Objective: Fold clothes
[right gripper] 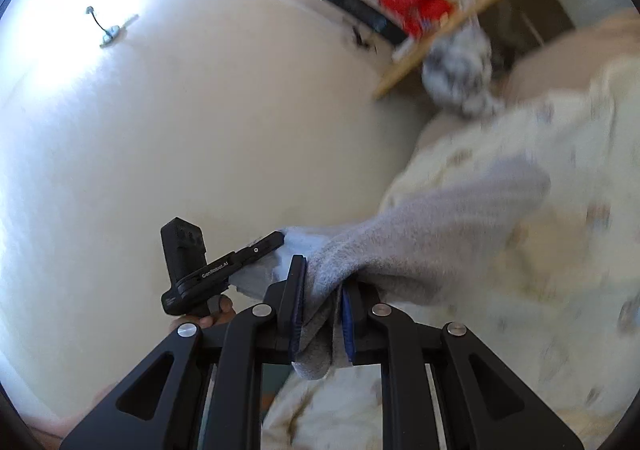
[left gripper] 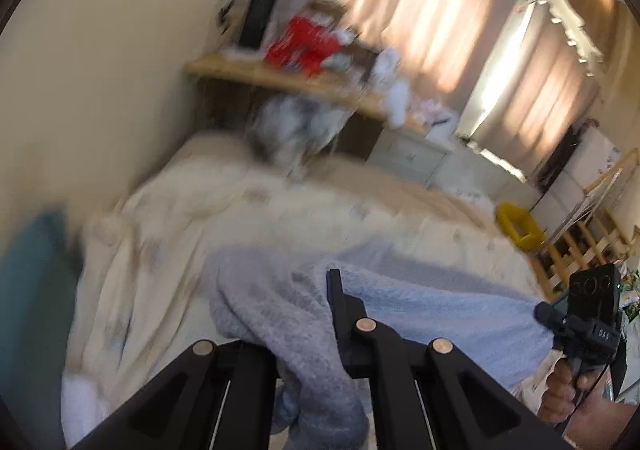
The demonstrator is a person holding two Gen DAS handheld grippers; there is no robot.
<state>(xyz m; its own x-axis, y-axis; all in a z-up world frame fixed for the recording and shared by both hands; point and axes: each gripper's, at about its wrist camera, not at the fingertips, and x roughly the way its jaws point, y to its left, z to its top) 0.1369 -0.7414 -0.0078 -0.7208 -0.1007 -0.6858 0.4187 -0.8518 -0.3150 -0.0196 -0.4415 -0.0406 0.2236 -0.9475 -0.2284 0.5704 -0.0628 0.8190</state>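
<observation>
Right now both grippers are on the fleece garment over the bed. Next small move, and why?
Probably lower both grippers together and lay the fleece garment flat on the bedspread. The left gripper and right gripper each pinch bunched fabric, and the garment hangs between them with its far end trailing on the bed, so no fold line shows yet. Motion blur hides the finer detail.

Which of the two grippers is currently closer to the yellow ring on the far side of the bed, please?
Right. The right gripper holds the grey garment on the side where the yellow ring lies; the left gripper grips it nearer the wall.
</observation>
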